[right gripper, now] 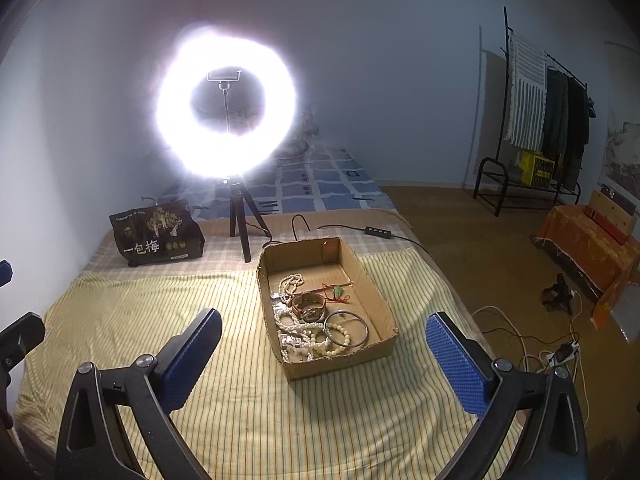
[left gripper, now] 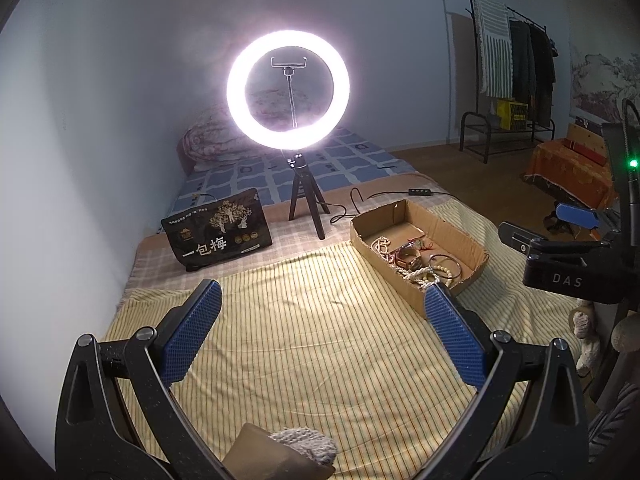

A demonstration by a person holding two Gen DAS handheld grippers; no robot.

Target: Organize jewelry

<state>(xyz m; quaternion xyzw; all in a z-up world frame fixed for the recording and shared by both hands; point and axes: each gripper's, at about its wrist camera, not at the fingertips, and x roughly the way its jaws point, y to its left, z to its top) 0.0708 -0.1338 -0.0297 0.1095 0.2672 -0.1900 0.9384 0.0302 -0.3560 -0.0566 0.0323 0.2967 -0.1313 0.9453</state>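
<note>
An open cardboard box (right gripper: pixel 362 276) lies on the yellow striped blanket (right gripper: pixel 168 308). In it are white pearl strands (right gripper: pixel 294 284), a brown-strapped watch (right gripper: pixel 308 306), a red cord with a green stone (right gripper: pixel 338 292), a metal bangle (right gripper: pixel 346 329) and a bead bracelet (right gripper: pixel 340 336). The box also shows in the left wrist view (left gripper: pixel 444 228). My right gripper (right gripper: pixel 324 330) is open and empty, just short of the box. My left gripper (left gripper: pixel 322 302) is open and empty, to the left of the box. The right gripper's body shows at the right of the left wrist view (left gripper: pixel 576 240).
A lit ring light on a tripod (left gripper: pixel 288 88) stands behind the box, its cable and switch (right gripper: pixel 378 232) trailing right. A black snack bag (left gripper: pixel 218 234) stands at the back left. A clothes rack (right gripper: pixel 536 120), an orange-covered seat (right gripper: pixel 588 240) and floor cables (right gripper: pixel 532 340) are right of the bed.
</note>
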